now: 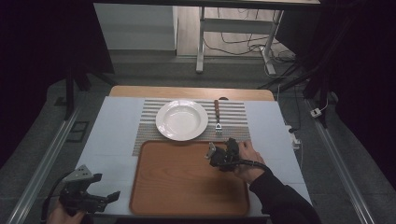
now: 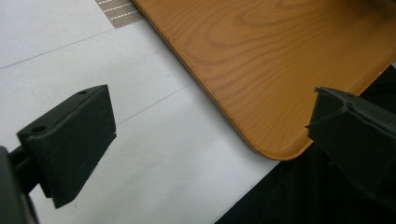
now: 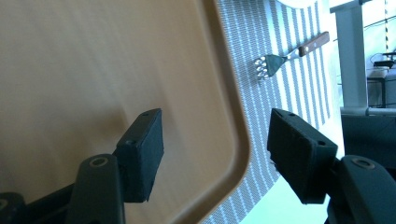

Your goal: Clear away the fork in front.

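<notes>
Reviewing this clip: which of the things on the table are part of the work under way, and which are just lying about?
In the job:
- wooden tray, its far right rim lying between the jaws of the right gripper, pads not yet pressing
- right gripper, over the tray's far right corner

Lying about:
- white plate on the striped placemat
- fork beside the plate
- left gripper, open, at the near left corner

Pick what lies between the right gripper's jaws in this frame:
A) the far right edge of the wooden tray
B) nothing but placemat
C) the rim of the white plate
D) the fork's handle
A: in the right gripper view the right gripper straddles the wooden tray rim, jaws apart; the fork lies beyond on the striped placemat.
</notes>
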`<state>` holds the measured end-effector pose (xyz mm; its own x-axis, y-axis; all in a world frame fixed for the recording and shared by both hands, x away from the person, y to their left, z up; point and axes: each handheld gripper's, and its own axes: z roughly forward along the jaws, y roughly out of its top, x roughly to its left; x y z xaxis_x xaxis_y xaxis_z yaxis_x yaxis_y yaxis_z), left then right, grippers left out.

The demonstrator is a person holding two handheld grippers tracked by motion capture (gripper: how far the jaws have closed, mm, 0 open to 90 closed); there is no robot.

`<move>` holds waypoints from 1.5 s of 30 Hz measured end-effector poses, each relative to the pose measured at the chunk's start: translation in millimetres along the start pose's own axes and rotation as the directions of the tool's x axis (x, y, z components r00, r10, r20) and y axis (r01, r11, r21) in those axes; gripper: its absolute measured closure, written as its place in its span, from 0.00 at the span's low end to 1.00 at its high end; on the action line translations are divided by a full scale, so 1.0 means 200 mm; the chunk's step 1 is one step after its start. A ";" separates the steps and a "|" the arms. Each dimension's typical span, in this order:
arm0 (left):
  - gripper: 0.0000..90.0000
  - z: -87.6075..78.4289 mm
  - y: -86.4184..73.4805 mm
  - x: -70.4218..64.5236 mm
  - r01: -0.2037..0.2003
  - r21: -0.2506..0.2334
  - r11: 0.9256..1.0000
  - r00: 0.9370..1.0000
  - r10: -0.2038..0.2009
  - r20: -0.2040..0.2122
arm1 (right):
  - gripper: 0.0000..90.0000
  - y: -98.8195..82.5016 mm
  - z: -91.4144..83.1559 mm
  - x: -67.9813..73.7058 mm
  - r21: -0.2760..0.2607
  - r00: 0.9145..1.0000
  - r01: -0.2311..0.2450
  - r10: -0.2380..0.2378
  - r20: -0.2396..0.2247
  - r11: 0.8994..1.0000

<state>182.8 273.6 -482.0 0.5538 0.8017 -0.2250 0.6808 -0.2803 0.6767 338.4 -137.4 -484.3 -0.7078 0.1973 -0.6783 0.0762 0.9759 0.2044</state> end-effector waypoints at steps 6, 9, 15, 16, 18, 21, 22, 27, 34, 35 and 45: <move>0.01 0.00 0.00 0.00 0.000 0.000 1.000 1.000 0.000 0.000 | 0.46 0.02 0.06 -0.07 0.021 1.000 -0.001 0.001 -0.020 1.000; 0.01 0.00 0.00 0.00 0.001 0.000 1.000 1.000 -0.001 0.001 | 0.49 0.04 0.11 -0.13 0.017 1.000 -0.009 0.010 -0.028 1.000; 0.01 0.00 0.00 0.00 0.000 -0.001 1.000 1.000 0.000 0.000 | 0.51 0.07 0.17 -0.19 0.012 1.000 -0.008 0.008 -0.007 1.000; 0.01 0.00 0.00 0.00 -0.001 0.000 1.000 1.000 0.001 0.000 | 0.51 0.07 0.17 -0.19 0.012 1.000 -0.008 0.008 -0.007 1.000; 0.01 0.00 0.00 0.00 -0.001 0.000 1.000 1.000 0.001 0.000 | 0.52 0.08 0.19 -0.20 0.020 1.000 0.011 -0.011 -0.005 1.000; 0.01 0.00 0.00 0.00 -0.001 -0.001 1.000 1.000 0.001 -0.002 | 0.55 0.11 0.23 -0.22 0.036 1.000 0.014 -0.013 -0.011 0.999; 0.01 0.00 0.00 0.00 -0.001 -0.001 1.000 1.000 0.001 -0.002 | 0.55 0.11 0.23 -0.22 0.036 1.000 0.014 -0.013 -0.011 0.999; 0.01 0.00 -0.01 0.00 0.000 -0.001 1.000 1.000 0.000 0.000 | 0.56 0.13 0.29 -0.23 0.042 1.000 0.019 -0.019 -0.015 0.999; 0.01 -0.01 -0.01 0.00 0.001 -0.001 1.000 1.000 -0.001 -0.001 | 0.57 0.13 0.37 -0.23 0.082 0.998 0.060 -0.058 -0.032 0.995; 0.01 -0.01 -0.01 0.00 0.000 0.000 1.000 1.000 0.000 -0.001 | 0.58 0.13 0.38 -0.23 0.085 0.998 0.062 -0.060 -0.033 0.994; 0.01 -0.01 -0.01 0.00 0.000 0.001 1.000 1.000 0.000 -0.003 | 0.62 0.15 0.44 -0.23 0.156 0.992 0.127 -0.122 -0.041 0.980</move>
<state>180.6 274.3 -482.3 0.5525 0.8031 -0.2229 0.6810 -0.2808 0.6763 434.6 -109.0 -508.2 -0.7401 0.0733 -0.6685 0.0944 0.9955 0.0045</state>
